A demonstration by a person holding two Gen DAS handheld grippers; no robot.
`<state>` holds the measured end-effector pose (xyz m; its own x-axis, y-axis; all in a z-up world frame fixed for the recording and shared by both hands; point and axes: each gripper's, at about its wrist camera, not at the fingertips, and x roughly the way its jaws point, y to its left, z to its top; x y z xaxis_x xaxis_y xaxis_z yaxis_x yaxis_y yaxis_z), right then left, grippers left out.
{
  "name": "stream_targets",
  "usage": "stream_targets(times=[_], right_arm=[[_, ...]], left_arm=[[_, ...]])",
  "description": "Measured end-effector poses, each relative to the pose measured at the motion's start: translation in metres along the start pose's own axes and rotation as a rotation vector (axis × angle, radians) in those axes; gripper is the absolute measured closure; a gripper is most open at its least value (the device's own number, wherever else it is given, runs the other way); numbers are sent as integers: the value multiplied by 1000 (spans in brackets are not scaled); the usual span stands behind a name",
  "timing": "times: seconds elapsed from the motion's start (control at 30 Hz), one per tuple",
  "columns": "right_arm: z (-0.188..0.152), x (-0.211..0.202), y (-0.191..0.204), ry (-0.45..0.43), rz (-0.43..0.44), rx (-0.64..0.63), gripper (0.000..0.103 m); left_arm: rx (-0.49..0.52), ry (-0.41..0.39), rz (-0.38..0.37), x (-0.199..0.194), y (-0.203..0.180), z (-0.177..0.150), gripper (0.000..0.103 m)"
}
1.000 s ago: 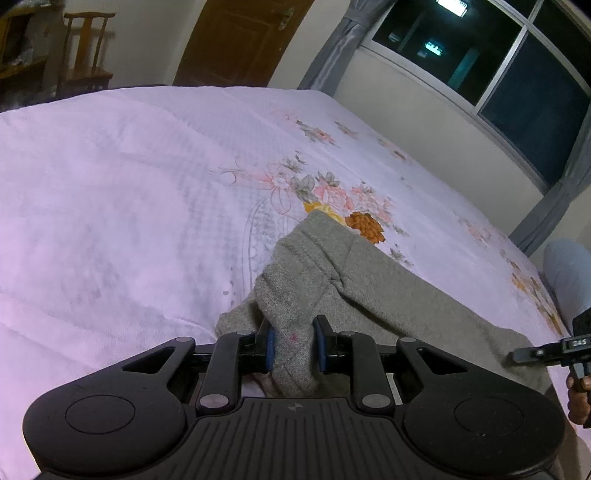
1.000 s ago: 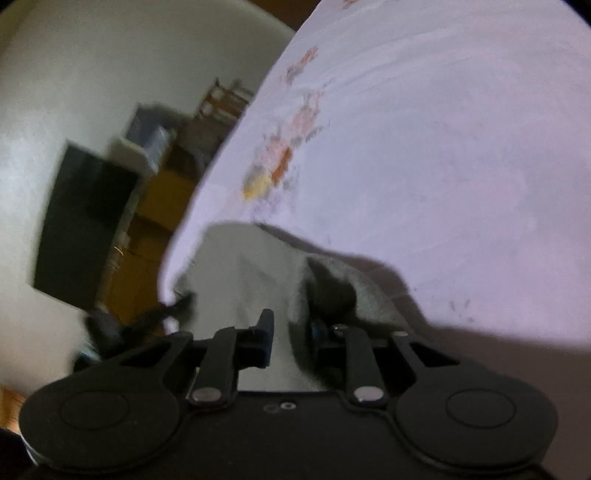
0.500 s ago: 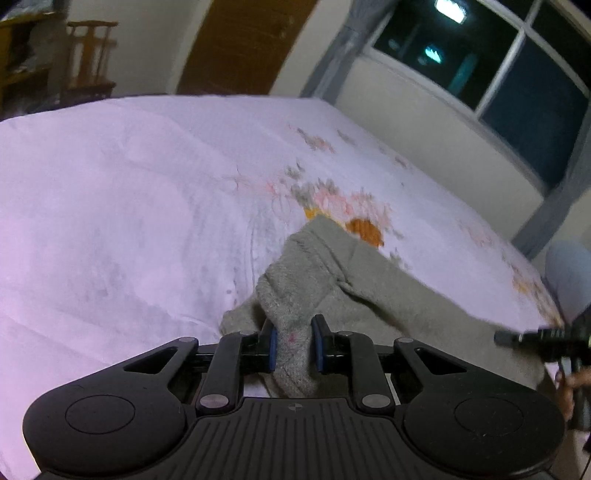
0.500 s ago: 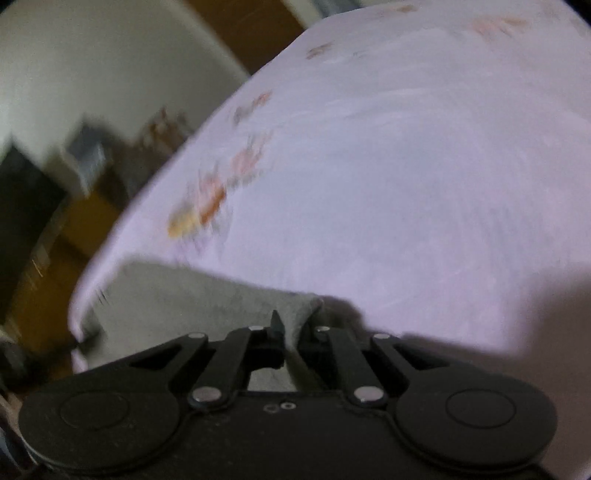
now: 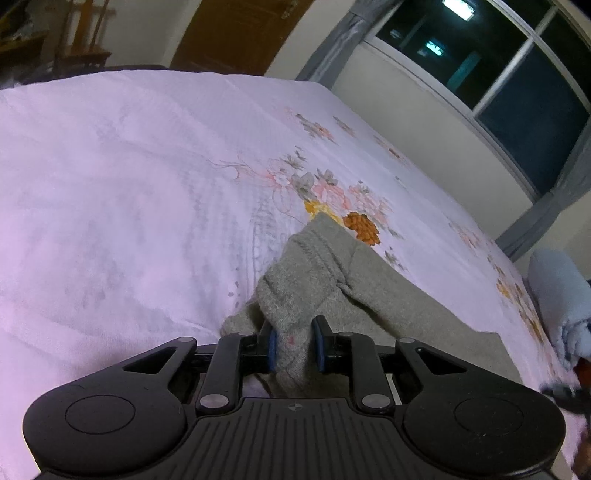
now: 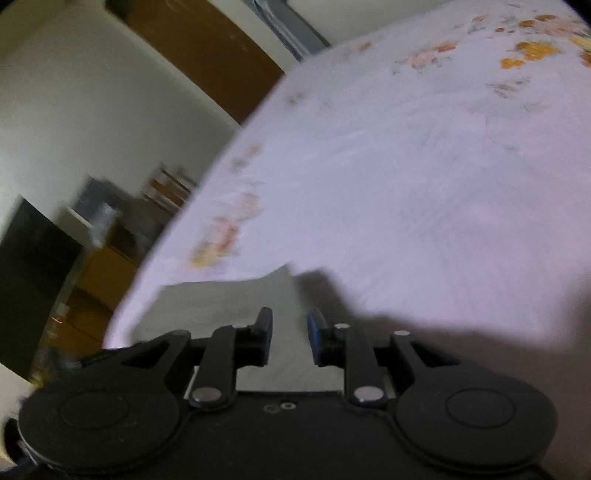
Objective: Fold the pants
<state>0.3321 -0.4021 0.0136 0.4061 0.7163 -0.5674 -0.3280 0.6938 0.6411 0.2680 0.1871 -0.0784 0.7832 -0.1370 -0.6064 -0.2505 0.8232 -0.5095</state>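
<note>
Grey knit pants point(image 5: 332, 273) lie on a pink floral bedspread point(image 5: 129, 192). My left gripper point(image 5: 294, 345) is shut on a bunched fold of the pants, held a little above the bed. In the right wrist view my right gripper point(image 6: 290, 332) is open and empty, just above a flat grey part of the pants point(image 6: 229, 306) near the bed's edge. The view is blurred. The right gripper's tip also shows at the far right of the left wrist view point(image 5: 565, 391).
A light blue rolled cloth point(image 5: 561, 291) lies at the right edge of the bed. A window and grey curtains point(image 5: 546, 206) are beyond. A brown door point(image 5: 236, 33), wooden chair point(image 5: 81, 40) and cabinets point(image 6: 96, 266) stand off the bed.
My right gripper went from shut on the pants to open, letting the cloth go, and swung across the bed. My left gripper kept its hold and barely moved.
</note>
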Motion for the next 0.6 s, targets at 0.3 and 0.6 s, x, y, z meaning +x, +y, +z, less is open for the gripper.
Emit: stream_targets(times=[0.3,0.6], right_arm=[[-95,-29,20,-14,-134,-10,85],[24,95,19,-171,5,213,62]], left_arm=[[-80,-2,-19,-26,18,10,49],[129,-97,-57,-35,-68,4,22]])
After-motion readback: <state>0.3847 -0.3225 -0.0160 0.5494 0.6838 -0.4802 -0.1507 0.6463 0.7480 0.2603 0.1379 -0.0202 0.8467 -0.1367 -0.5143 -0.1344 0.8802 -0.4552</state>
